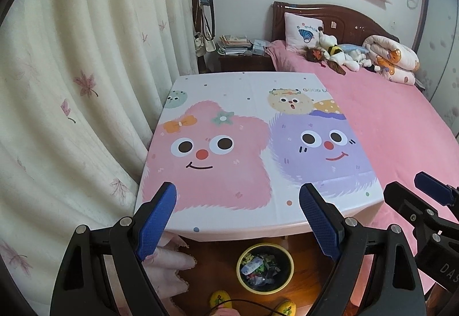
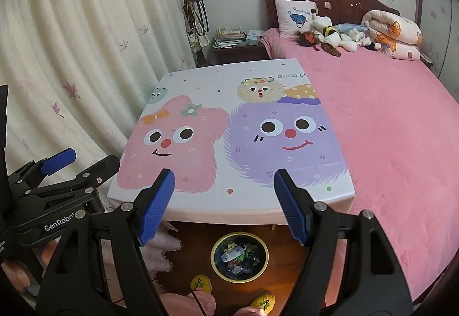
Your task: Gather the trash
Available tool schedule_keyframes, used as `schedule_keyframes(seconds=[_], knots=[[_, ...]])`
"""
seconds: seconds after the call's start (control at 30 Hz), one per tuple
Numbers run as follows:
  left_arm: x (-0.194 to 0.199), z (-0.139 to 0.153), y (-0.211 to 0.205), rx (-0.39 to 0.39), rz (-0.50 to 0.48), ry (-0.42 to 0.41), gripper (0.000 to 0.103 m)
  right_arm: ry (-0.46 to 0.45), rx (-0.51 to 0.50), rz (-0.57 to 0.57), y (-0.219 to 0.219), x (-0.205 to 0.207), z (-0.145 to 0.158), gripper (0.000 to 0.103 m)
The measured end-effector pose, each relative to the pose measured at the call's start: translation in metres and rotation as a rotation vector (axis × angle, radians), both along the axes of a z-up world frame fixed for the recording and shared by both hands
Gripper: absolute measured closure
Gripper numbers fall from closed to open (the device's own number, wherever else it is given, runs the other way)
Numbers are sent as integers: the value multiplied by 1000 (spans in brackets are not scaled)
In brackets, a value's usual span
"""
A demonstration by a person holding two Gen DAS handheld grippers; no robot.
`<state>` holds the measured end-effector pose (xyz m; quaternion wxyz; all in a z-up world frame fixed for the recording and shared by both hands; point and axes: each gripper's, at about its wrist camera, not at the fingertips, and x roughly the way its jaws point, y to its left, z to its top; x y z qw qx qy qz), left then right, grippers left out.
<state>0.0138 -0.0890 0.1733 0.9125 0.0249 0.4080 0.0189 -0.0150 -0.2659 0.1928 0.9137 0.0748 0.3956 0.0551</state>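
I have both grippers up over the near edge of the desk [image 1: 258,115], angled down across its cartoon cloth. The left gripper [image 1: 238,218] has its jaws spread wide with nothing between the blue pads, and the right gripper [image 2: 223,201] is likewise wide open and empty. From the left wrist view I can also see the right gripper at the right-hand side, and it carries nothing there either.

I can see no trash on the desk top; only the printed cloth shows. What trash I can find is already in the bin [image 2: 239,257], a round tub with a yellow-green rim standing on the wooden floor just below the desk's near edge, between my two slippers [image 2: 201,283] and the desk. Inside it lies a jumble of crumpled wrappers, bits of clear film and what looks like a small white tube or sachet [image 2: 232,253].

I judge all of that to be very light, soft and springy: it would crush under the pads and not resist, and glossy film tends to slide out of a shallow pinch. If I had to pick any piece up again, I would take it across a bunched fold, not a flat edge, and close fully. The bin itself looks stiff and light; its rim is the obvious place to grip, one pad inside and one outside.
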Motion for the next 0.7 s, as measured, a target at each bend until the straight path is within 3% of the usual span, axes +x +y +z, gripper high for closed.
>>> schedule_keyframes(seconds=[0.7], knots=[[2, -10, -1, 8, -31, 18, 14, 34, -4, -12, 7, 3, -15, 33]])
